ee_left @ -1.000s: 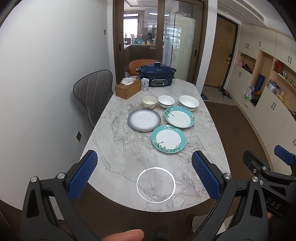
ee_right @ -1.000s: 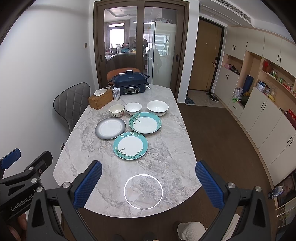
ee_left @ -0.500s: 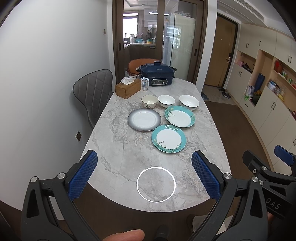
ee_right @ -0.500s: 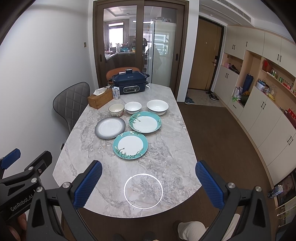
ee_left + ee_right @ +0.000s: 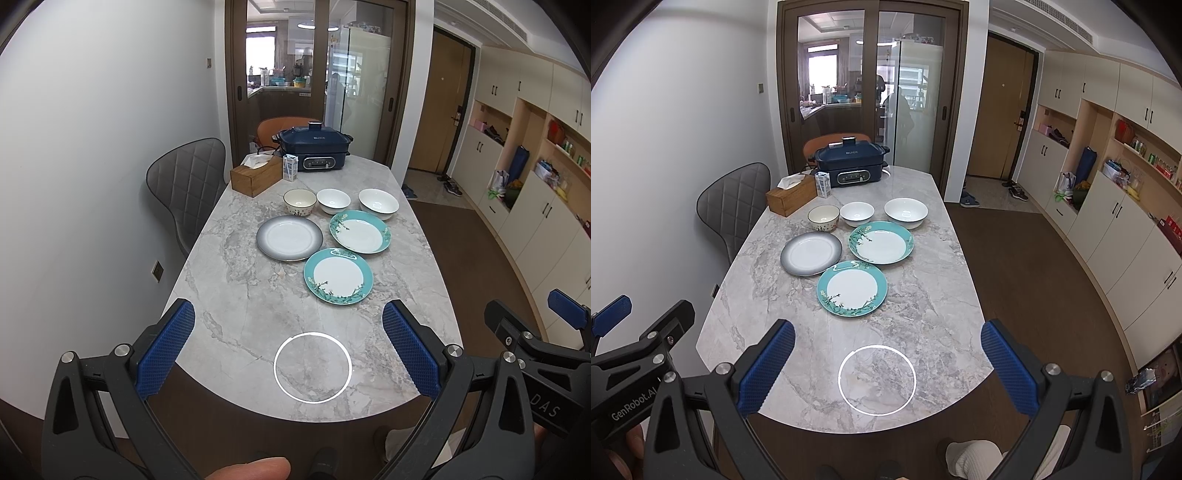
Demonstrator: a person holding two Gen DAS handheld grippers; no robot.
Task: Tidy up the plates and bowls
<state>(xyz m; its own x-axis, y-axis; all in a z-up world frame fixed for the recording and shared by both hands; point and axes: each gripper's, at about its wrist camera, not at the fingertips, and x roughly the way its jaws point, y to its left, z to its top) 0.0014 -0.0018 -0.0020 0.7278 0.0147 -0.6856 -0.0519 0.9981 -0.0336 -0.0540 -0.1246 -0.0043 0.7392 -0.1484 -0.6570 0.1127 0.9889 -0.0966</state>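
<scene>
Three plates lie on the marble table point(image 5: 236, 295): a grey-rimmed plate point(image 5: 289, 237), a teal floral plate point(image 5: 359, 236) to its right and a teal-rimmed plate point(image 5: 338, 276) nearest me. Behind them stand three bowls in a row: a cream bowl point(image 5: 300, 201), a small white bowl point(image 5: 333, 200) and a larger white bowl point(image 5: 378, 204). My left gripper point(image 5: 288, 343) hangs open over the table's near end, nothing between its fingers. My right gripper point(image 5: 886, 365) is open and empty beside it, over the same near edge point(image 5: 849, 424). Both are well short of the dishes.
At the far end sit a dark blue electric cooker point(image 5: 314, 147), a small carton point(image 5: 290, 167) and a wooden tissue box point(image 5: 255, 176). A grey chair point(image 5: 184, 184) stands at the table's left, an orange chair point(image 5: 284, 127) behind. Cabinets line the right wall.
</scene>
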